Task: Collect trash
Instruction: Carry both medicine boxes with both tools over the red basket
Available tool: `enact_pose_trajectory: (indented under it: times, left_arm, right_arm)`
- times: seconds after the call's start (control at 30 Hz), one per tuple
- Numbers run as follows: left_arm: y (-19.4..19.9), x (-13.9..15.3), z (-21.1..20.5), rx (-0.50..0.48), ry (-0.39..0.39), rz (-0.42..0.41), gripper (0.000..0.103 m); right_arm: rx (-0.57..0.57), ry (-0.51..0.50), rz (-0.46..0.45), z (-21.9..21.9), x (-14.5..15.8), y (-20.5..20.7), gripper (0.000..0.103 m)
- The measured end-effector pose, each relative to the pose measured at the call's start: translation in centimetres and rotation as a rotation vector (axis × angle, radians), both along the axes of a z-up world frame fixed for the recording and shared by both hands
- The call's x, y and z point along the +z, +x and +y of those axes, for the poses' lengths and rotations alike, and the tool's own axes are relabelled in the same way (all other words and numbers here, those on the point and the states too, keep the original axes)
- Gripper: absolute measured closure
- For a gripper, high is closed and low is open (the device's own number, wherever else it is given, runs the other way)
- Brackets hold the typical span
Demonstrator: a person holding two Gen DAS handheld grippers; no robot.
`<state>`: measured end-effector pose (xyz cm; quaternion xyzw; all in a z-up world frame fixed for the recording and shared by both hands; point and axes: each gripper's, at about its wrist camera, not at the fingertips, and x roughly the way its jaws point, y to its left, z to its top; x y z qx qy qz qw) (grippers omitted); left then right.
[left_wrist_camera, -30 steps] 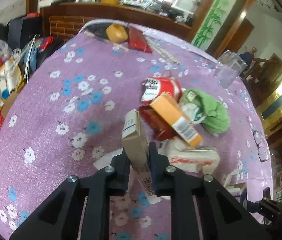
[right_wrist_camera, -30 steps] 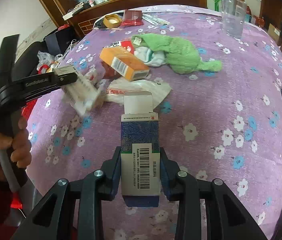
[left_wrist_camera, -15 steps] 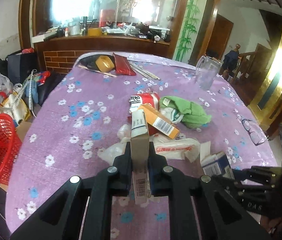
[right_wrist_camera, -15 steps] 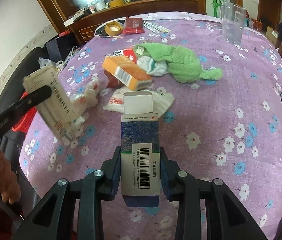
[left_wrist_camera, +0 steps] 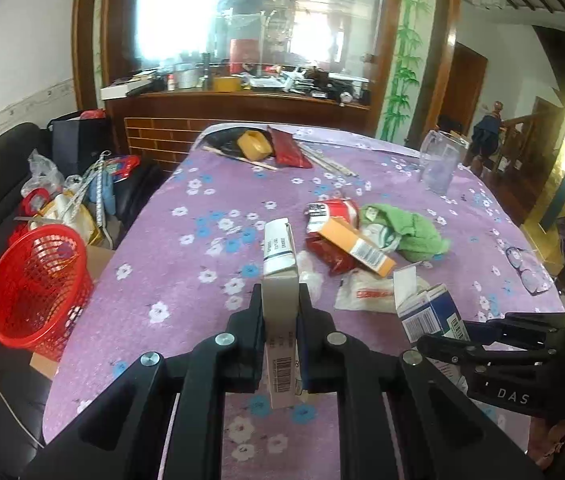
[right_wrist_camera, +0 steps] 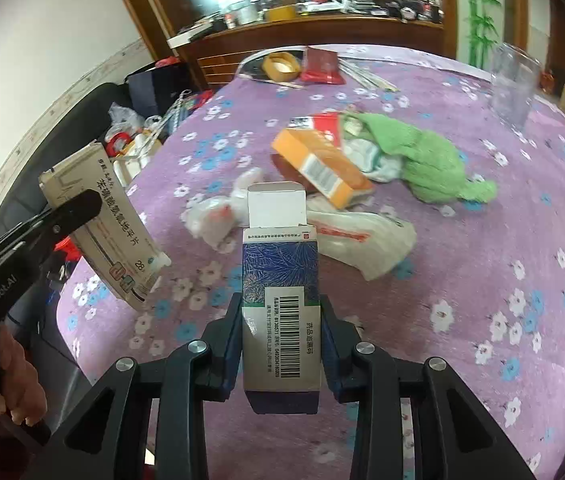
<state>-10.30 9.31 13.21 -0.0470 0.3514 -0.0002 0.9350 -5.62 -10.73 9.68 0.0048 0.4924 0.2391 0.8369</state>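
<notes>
Cardboard, pale beige and slim, makes up the flat medicine carton [left_wrist_camera: 280, 280] that the left gripper [left_wrist_camera: 280, 312] has clamped between its jaws; the carton stands on edge, its white end flap with dark print pointing away over the table and a barcode showing low between the fingers. From the right wrist view the same carton [right_wrist_camera: 110, 224] hangs tilted in the air off the table's left edge, its broad face printed with a line of dark characters. The right gripper [right_wrist_camera: 281, 320] is closed on a blue-and-white cardboard box [right_wrist_camera: 281, 280] patterned with leaves, barcode panel facing up and its white top flap open and upright.

On the purple flower-print tablecloth [left_wrist_camera: 186, 280] more rubbish lies in a loose heap: an orange rectangular box [left_wrist_camera: 356, 246] resting across a red crinkled packet [left_wrist_camera: 328, 254], a red-and-white wrapper [left_wrist_camera: 328, 208] behind them, a crumpled green cloth [left_wrist_camera: 410, 228] just beside, and a white plastic bag with red print [left_wrist_camera: 362, 292] nearest the grippers.

A red plastic mesh basket [left_wrist_camera: 32, 280] stands beside the table at its left edge; what shows of its inside looks bare. A clear glass tumbler [left_wrist_camera: 438, 166] stands upright near the far right edge, well apart from the heap.
</notes>
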Motion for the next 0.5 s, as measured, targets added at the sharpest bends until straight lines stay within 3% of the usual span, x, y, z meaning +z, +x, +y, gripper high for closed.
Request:
enact_pose_trajectory:
  times: [0.5]
  left_arm:
    - [-1.5,-0.1,2.5,0.102,0.045,0.010,0.090]
  right_arm:
    - [0.113,0.003,-0.031,4.3,0.4,-0.3,0.066]
